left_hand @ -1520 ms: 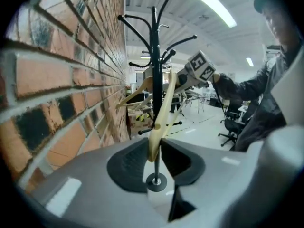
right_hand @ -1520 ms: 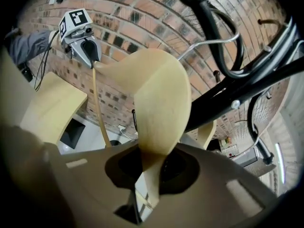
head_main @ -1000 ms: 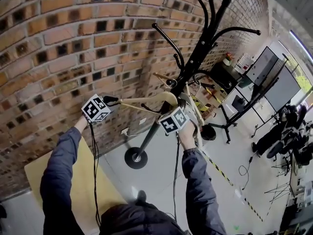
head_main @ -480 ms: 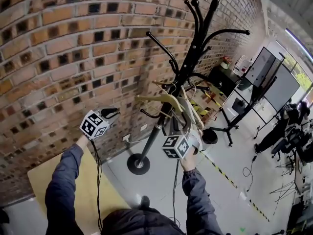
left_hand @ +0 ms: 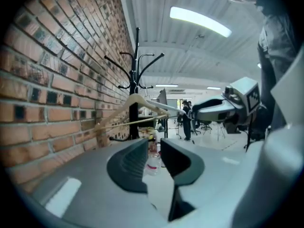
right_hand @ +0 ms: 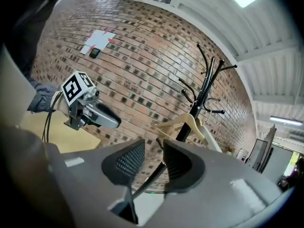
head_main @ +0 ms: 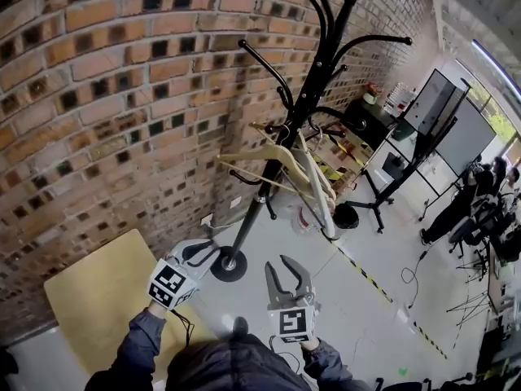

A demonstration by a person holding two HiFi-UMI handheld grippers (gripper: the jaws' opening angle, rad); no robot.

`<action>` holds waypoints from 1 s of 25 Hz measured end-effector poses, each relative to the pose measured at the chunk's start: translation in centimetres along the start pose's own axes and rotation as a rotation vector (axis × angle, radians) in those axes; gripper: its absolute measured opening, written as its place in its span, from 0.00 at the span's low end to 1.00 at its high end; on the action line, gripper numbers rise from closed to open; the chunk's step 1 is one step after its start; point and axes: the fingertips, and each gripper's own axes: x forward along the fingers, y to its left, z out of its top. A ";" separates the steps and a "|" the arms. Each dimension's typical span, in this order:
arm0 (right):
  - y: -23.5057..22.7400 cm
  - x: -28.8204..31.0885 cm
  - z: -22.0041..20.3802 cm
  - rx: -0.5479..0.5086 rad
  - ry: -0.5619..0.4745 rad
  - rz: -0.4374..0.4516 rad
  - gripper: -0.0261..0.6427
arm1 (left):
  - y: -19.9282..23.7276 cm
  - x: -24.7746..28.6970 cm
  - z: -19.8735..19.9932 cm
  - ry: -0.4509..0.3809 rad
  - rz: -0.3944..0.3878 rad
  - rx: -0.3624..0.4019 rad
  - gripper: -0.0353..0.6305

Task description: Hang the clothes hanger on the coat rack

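The wooden clothes hanger (head_main: pixel 273 160) hangs on the black coat rack (head_main: pixel 313 96), free of both grippers. It also shows in the left gripper view as the hanger (left_hand: pixel 137 101) on the rack (left_hand: pixel 137 65), and in the right gripper view as the hanger (right_hand: pixel 187 122) on the rack (right_hand: pixel 202 94). My left gripper (head_main: pixel 205 253) is low near the rack's base. Its jaws have just been closing, and a narrow gap with nothing in it remains (left_hand: pixel 154 148). My right gripper (head_main: pixel 281 271) is beside it. Its jaws have just been closing and still stand apart, empty (right_hand: pixel 153 151).
The rack's round base (head_main: pixel 226 265) stands by the brick wall (head_main: pixel 98 96). A pale wooden tabletop (head_main: pixel 98 292) is at lower left. White hangers (head_main: pixel 316 182) hang on the rack too. Screens on a black stand (head_main: pixel 440 120), seated people (head_main: pixel 480 206) and striped floor tape (head_main: pixel 374 279) are on the right.
Both grippers have let go of the hanger and pulled back and down from the rack toward the person. The hanger stays hanging on the rack.
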 end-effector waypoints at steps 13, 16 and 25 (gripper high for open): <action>3.1 -3.7 -0.8 0.054 0.008 0.026 0.16 | -7.3 -3.8 -2.7 0.027 -0.038 -0.115 0.17; 3.2 -3.7 -0.5 0.050 0.000 0.028 0.16 | -7.2 -3.9 -1.9 0.008 -0.041 -0.105 0.17; 3.6 -3.7 0.0 0.039 -0.011 0.039 0.15 | -7.7 -3.7 -1.6 -0.003 -0.060 -0.105 0.17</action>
